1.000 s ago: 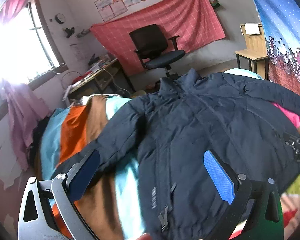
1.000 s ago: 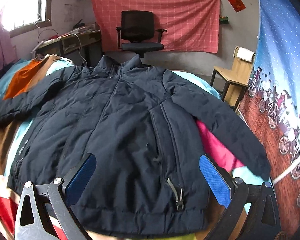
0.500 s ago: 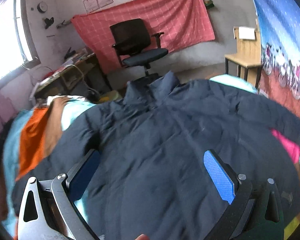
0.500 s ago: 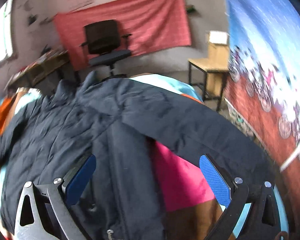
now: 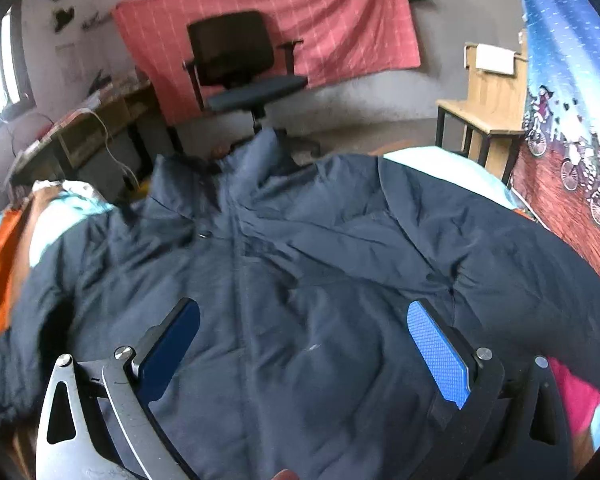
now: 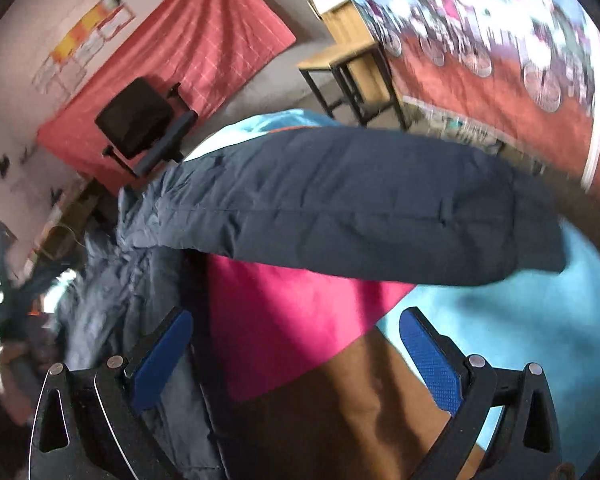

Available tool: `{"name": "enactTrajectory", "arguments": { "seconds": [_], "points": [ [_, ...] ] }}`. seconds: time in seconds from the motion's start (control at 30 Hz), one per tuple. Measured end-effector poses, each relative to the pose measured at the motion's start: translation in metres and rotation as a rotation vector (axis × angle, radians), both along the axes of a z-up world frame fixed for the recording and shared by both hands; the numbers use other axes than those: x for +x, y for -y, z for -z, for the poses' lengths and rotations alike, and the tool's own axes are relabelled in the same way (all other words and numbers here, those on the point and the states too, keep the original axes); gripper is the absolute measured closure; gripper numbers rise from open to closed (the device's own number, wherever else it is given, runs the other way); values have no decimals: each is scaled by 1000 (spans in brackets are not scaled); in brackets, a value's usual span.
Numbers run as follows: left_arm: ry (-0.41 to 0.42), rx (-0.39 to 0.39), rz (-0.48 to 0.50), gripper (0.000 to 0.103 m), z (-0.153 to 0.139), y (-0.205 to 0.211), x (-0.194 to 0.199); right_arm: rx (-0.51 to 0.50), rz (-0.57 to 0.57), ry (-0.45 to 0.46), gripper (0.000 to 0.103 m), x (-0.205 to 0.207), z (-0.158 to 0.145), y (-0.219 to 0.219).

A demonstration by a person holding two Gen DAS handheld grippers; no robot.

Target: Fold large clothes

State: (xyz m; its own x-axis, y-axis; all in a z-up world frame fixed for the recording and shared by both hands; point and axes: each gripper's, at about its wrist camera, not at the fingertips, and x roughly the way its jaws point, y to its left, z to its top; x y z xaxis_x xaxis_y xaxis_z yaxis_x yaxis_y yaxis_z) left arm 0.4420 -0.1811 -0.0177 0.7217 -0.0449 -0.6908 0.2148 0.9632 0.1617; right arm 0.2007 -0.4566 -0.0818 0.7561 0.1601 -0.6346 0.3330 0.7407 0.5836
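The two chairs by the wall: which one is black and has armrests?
The office chair before the red cloth: black and padded, with armrests. The other, the wooden chair near the blue hanging, is pale wood.

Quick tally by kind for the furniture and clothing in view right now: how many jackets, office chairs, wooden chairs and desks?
Jackets: 1, the navy jacket spread on the bed
Office chairs: 1, the black office chair
Wooden chairs: 1, the wooden chair
Desks: 1, the cluttered desk by the window
Total: 4
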Motion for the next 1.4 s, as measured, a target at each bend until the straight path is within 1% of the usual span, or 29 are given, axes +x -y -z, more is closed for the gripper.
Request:
{"name": "enactTrajectory", "arguments": {
  "seconds": [0.03,0.1,0.17,0.23,0.33,0.4,0.43,0.47,0.5,0.53,0.57,0.6,0.67,0.7,0.77,0.83,0.87,1.0,1.03,1.07,1.13,1.23,1.27,1.33,1.37,1.4],
  "points": [
    [-7,2,-6,1,3,3,7,25,6,1,0,2,4,4],
    [-24,7,-11,1,11,14,27,105,26,-11,0,8,18,16],
    [-25,14,-15,1,16,19,40,183,79,-39,0,13,31,29],
    [-25,13,-9,1,19,27,54,235,132,-4,0,13,32,40],
    [-40,27,4,1,31,41,76,248,202,61,0,13,25,54],
    [-66,37,0,1,40,48,88,268,256,72,3,13,24,65],
    [-80,35,1,1,45,51,93,285,277,64,11,15,26,70],
    [-95,33,5,1,51,53,97,303,303,49,22,16,29,76],
    [-107,34,12,1,56,55,100,317,334,32,29,17,32,82],
    [-120,36,24,1,61,58,103,318,353,13,43,19,34,85],
    [-142,46,38,1,68,61,105,320,366,-1,50,21,36,89],
    [-165,60,41,1,75,63,108,322,375,-5,53,22,37,92],
    [-222,78,44,1,90,62,114,296,381,-21,67,27,33,95],
    [-243,66,40,1,95,59,117,278,380,-25,70,29,30,94],
    [-285,15,31,1,100,50,123,225,369,-33,83,33,23,90],
    [-288,-13,26,1,97,41,123,149,346,-24,89,37,10,86],
    [-283,-17,24,1,95,36,122,104,339,-13,91,38,1,83],
    [-224,-39,38,1,74,9,105,-95,293,66,92,45,-46,72],
    [-209,-40,43,1,67,-1,99,-150,274,91,93,48,-61,66],
    [-195,-39,47,1,59,-13,92,-230,242,131,93,52,-81,57],
    [-176,-43,49,1,44,-36,78,-328,196,182,93,63,-110,42],
    [-145,-54,18,1,21,-87,52,-501,88,267,93,80,-154,3],
    [-137,-57,7,1,15,-97,46,-560,45,291,94,89,-168,-13],
    [-121,-70,-28,1,1,-118,31,-643,-43,324,94,104,-191,-46],
    [-115,-82,-60,1,-4,-141,23,-683,-93,337,94,113,-203,-65],
    [-116,-89,-79,1,-15,-141,14,-723,-146,352,94,122,-213,-87]
  ]
}}
